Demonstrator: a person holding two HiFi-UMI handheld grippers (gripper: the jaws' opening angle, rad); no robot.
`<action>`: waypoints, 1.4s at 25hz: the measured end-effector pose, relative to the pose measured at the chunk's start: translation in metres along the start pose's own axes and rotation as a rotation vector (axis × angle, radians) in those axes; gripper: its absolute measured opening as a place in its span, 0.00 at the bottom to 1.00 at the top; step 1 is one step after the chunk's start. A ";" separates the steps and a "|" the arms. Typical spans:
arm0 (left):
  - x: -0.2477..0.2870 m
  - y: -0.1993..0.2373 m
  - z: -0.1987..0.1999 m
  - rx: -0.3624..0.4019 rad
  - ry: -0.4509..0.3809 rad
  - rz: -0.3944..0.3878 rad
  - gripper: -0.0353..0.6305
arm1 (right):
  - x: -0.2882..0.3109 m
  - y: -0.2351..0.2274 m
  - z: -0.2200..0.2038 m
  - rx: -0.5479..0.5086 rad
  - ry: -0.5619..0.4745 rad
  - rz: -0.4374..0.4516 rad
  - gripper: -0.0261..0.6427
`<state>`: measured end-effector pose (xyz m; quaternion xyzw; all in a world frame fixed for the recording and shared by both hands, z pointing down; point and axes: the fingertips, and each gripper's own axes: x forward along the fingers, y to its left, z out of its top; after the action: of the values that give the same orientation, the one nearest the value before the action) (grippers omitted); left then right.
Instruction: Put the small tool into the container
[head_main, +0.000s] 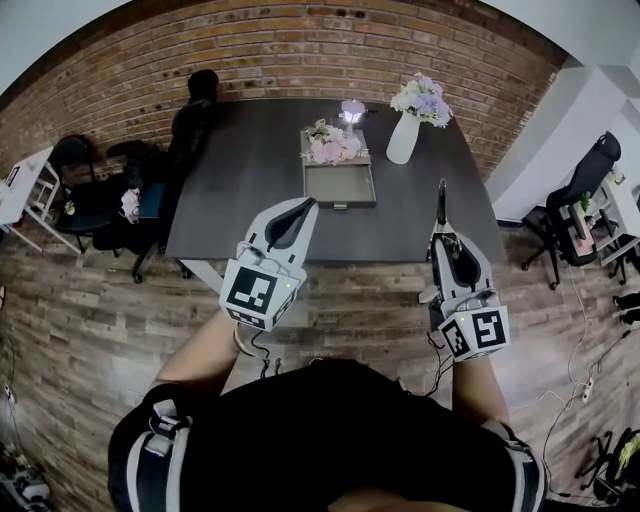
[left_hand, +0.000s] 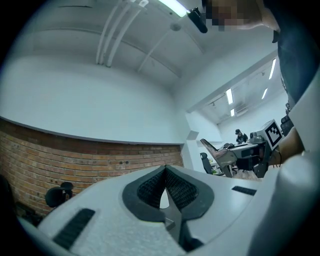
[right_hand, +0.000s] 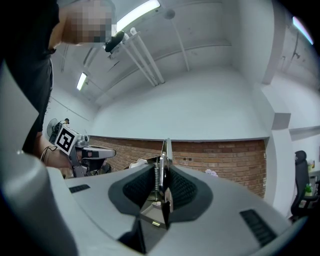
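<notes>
right tool (head_main: 442, 236) pinches pliers (head_main: 441, 203), lower right; left tool (head_main: 304, 205) pressed together, empty. Tray (head_main: 340, 185) on surface (head_main: 240, 200), upper centre.

Table (head_main: 250, 190): we see it plain dark charcoal.
Wall (head_main: 300, 60): red-brown brick, paler joints.
Floor (head_main: 90, 330): grey-brown wood planks.
Container (head_main: 340, 186): grey.
Vase (head_main: 403, 140): white.
Flowers (head_main: 422, 100): we read them as lilac and white.
Tool (right_hand: 165, 150): silvery metal.
Left tongs (head_main: 304, 205): pale grey shell, black ribbed pads, black-and-white square markers.
Right tongs (right_hand: 162, 169): we find the same grey, black and chequered marks.
Chairs (head_main: 90, 190): black.
</notes>
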<state>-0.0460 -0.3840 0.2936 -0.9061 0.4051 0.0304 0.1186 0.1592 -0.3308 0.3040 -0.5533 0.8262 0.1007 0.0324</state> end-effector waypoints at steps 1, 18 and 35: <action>0.001 0.002 -0.001 0.004 0.002 0.000 0.07 | 0.003 0.000 -0.002 0.004 -0.001 0.000 0.17; 0.001 0.023 -0.010 -0.006 0.008 0.026 0.07 | 0.030 0.013 -0.015 0.022 0.015 0.039 0.17; 0.013 0.027 -0.017 0.011 0.020 0.081 0.07 | 0.063 0.005 -0.022 0.011 0.008 0.131 0.17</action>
<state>-0.0584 -0.4151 0.3031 -0.8886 0.4426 0.0236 0.1183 0.1315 -0.3905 0.3161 -0.4982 0.8614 0.0957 0.0255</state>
